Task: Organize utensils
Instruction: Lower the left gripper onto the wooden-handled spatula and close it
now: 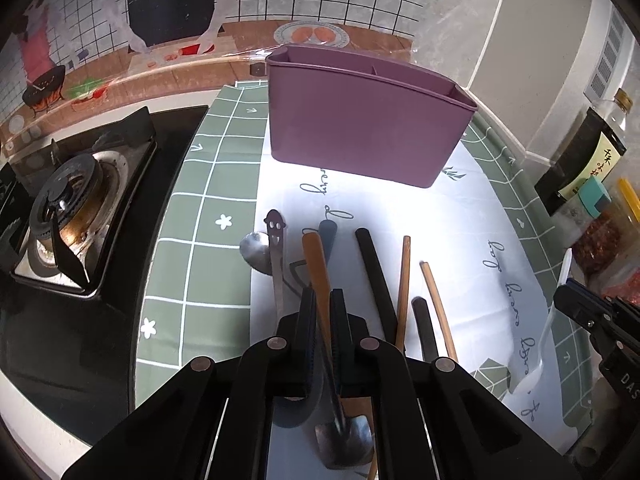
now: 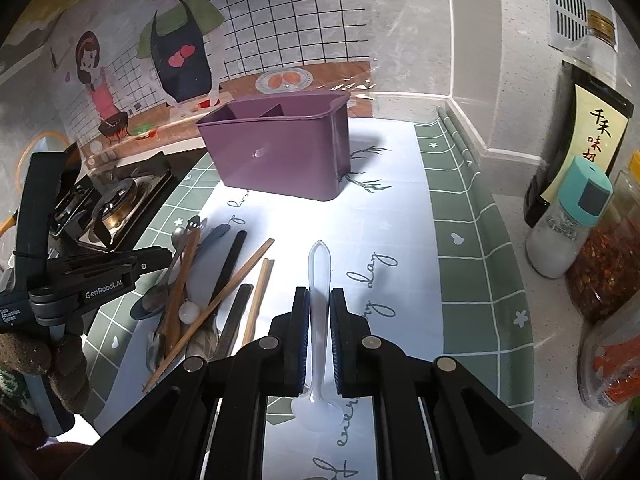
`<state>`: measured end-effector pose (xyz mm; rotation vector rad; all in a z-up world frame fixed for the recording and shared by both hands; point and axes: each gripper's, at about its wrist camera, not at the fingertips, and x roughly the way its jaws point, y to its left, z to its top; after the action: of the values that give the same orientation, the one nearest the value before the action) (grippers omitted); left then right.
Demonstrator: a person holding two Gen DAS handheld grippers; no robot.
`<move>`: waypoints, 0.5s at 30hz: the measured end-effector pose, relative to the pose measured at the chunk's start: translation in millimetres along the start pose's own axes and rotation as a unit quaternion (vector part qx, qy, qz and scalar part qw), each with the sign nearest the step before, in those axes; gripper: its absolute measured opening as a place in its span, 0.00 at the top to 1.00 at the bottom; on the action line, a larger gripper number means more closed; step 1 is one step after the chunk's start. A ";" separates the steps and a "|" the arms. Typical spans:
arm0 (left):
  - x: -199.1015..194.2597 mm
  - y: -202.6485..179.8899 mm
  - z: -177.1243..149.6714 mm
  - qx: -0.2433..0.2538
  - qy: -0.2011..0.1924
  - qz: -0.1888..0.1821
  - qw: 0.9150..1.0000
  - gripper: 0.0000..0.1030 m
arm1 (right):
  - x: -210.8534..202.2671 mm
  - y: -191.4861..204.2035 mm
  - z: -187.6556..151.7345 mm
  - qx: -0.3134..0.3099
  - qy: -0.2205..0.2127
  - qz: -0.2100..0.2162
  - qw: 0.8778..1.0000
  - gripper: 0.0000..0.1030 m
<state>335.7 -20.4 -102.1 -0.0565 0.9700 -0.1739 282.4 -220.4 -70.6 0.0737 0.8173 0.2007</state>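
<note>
- The left gripper has its jaws clamped on the wooden handle of a metal-bowled spoon; the handle runs forward out of the jaws, and the metal bowl shows behind them, close to the camera.
- No earlier picture is given, so only the grip itself can be told: the pads press on both sides of the handle.
- The right gripper has its jaws closed on the stem of a translucent white plastic spoon, whose pointed end sticks out ahead of the jaws while its bowl sits behind them, over the white cloth.
- Straight ahead of both pairs of jaws, well apart from them, stands the purple plastic utensil holder with a divider inside, upright on the green-and-white checked cloth covering the surface.
- Just right of the left jaws lie 2 black chopsticks and 2 brown wooden chopsticks; just left of them lie a steel spoon with a face-shaped handle end and a grey-blue handle.
- In the right wrist view, this pile sits left of the right jaws.
- Far left of the left jaws is a black gas burner.
- Right of the right jaws stand a dark sauce bottle, a teal-capped shaker and a jar of red flakes.
</note>
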 end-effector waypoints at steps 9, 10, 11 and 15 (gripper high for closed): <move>1.4 12.1 -3.0 -0.022 -0.006 -0.053 0.998 0.55 | 2.9 -0.1 -0.7 0.000 0.007 -0.001 1.000 0.91; 2.4 9.0 -2.5 -0.015 -0.007 -0.051 0.999 0.50 | 2.8 -0.5 -1.0 0.001 0.007 -0.001 1.000 0.91; 3.3 6.7 -2.5 -0.011 -0.005 -0.049 0.999 0.49 | 2.8 -0.8 -1.4 0.002 0.006 0.000 1.000 0.91; 11.7 -2.2 -1.7 0.005 0.020 -0.029 0.999 0.56 | 1.9 -1.7 -3.4 0.006 0.006 -0.001 1.000 0.91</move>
<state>340.5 -24.5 -112.4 -0.0735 1.0086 -0.2345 281.5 -221.7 -74.5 0.0826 0.8312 0.1945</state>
